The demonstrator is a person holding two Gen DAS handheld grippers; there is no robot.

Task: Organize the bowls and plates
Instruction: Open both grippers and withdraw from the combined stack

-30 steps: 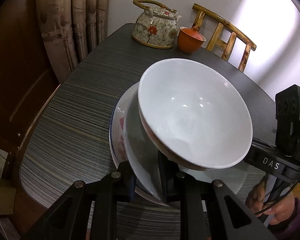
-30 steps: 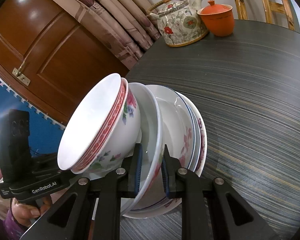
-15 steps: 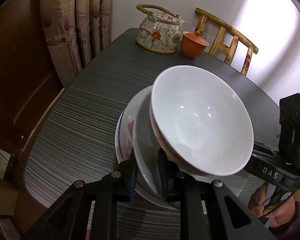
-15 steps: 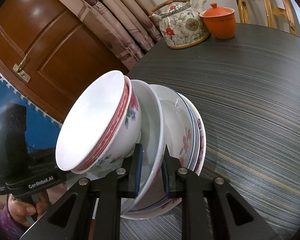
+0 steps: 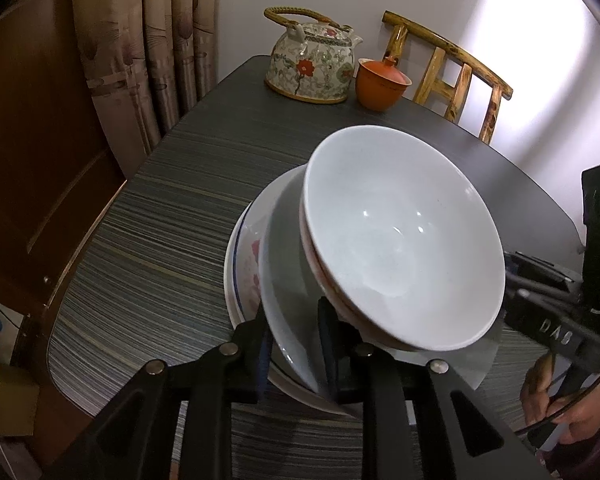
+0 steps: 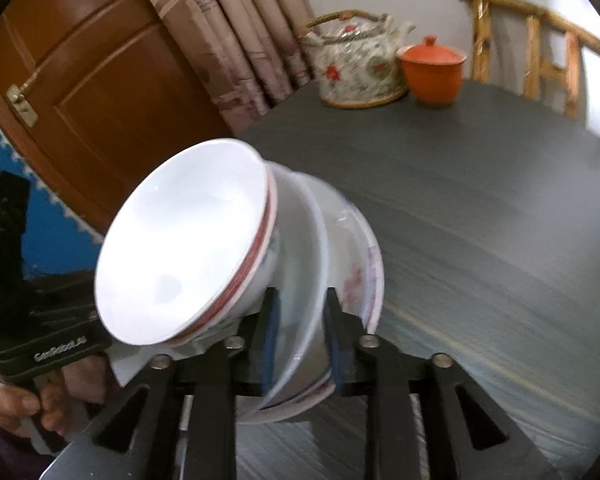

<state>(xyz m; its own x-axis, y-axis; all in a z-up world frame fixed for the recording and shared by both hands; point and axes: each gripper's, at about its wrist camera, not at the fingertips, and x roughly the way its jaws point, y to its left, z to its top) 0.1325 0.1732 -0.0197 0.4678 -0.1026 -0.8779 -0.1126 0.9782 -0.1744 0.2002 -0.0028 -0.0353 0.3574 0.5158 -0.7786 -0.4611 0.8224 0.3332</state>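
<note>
White red-banded bowl (image 5: 400, 240) tilted atop nested plates (image 5: 248, 264) (apparently three, one floral)

The dish stack (image 5: 340, 264) has moved nearer the teapot (image 5: 310, 68).

Could not tell from the right wrist view where the plates (image 6: 352, 264) ended, smeared by motion blur along with the table (image 6: 480, 216). Lost the plates' inner faces behind the bowl (image 5: 400, 240) in the left wrist view. Cut off the chair (image 6: 540, 48) at the right edge. Could not read the flower pattern (image 5: 254, 268), mostly covered.
</note>
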